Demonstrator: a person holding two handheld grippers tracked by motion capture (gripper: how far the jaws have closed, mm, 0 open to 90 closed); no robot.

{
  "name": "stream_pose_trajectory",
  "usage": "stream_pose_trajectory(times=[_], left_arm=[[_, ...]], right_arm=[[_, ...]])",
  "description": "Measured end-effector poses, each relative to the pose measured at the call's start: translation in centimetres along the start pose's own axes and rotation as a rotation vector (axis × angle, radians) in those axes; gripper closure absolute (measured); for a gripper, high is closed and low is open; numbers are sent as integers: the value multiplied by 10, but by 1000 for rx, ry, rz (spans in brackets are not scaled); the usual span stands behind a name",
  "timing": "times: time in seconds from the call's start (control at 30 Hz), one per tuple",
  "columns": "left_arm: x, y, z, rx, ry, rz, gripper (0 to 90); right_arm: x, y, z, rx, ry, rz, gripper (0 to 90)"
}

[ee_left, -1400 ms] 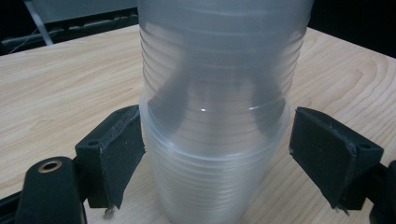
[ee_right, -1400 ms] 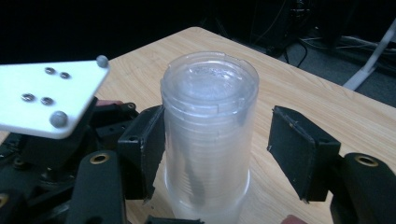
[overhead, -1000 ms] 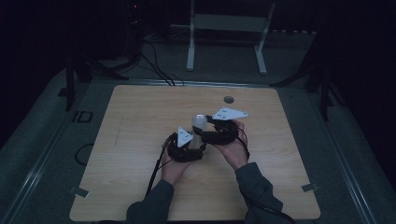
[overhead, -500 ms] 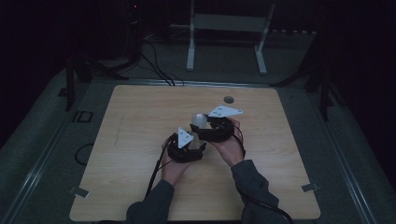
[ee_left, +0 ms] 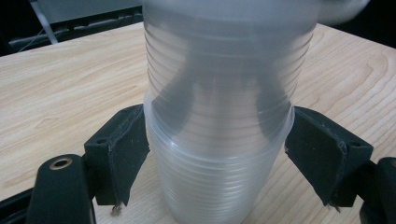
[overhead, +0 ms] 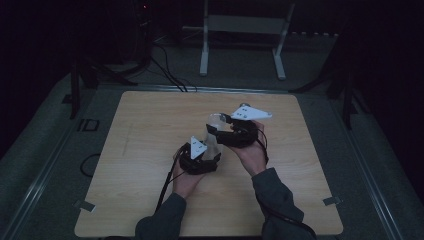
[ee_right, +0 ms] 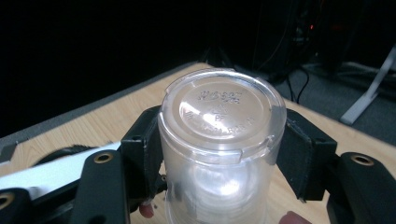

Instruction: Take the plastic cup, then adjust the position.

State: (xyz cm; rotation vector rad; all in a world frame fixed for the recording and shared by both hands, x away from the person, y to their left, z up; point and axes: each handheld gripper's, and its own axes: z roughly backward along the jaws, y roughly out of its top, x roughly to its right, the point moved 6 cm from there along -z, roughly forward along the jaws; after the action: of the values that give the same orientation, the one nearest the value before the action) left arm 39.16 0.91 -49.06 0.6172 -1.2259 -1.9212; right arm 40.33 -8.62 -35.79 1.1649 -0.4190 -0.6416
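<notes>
Clear ribbed plastic is what both my tongs grip: a stack of upside-down cups [overhead: 215,135] near the middle of the wooden table [overhead: 150,125]. My left gripper [overhead: 207,152] clamps the lower part of the stack; in the left gripper view its two black pads press on the flared rim of an outer cup [ee_left: 219,182] from either side, while the ribbed wall above looks blurred. My right gripper [overhead: 220,131] clamps the top cup [ee_right: 222,135], its pads pressed to the sides just below the moulded base, which faces up at the camera in the right gripper view. In the high view this gripper sits above and just behind my left one, the two almost touching.

Around the stack the tabletop is bare wood, so I have open room on all sides. The far edge and both side edges lie well apart from my hands; the near edge is just under my forearms. One small round thing [overhead: 244,105] peeks out just past my right gripper's grey plate; I cannot tell what it is. Beyond the far edge stand a white frame [overhead: 240,40] and loose cables [overhead: 165,70] on the dark floor.
</notes>
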Motion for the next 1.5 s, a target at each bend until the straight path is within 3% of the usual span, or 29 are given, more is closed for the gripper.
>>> stream_pose_trajectory(times=[0.3,0.53,0.7,1.1,1.13,1.5], left_arm=[[3,5,8,11,-16,-2,171],[4,4,18,33,-6,-18,174],[2,3,29,47,5,-12,182],[9,-1,45,59,-25,-18,211],[12,0,49,73,-35,-21,214],[27,8,55,92,-111,-32,232]], right_arm=[[1,21,35,75,-12,17,382],[8,18,54,86,-40,20,390],[22,2,67,76,-73,-14,394],[40,-31,82,44,-117,-79,393],[43,-40,83,35,-125,-97,393],[50,-66,84,13,-139,-145,391]])
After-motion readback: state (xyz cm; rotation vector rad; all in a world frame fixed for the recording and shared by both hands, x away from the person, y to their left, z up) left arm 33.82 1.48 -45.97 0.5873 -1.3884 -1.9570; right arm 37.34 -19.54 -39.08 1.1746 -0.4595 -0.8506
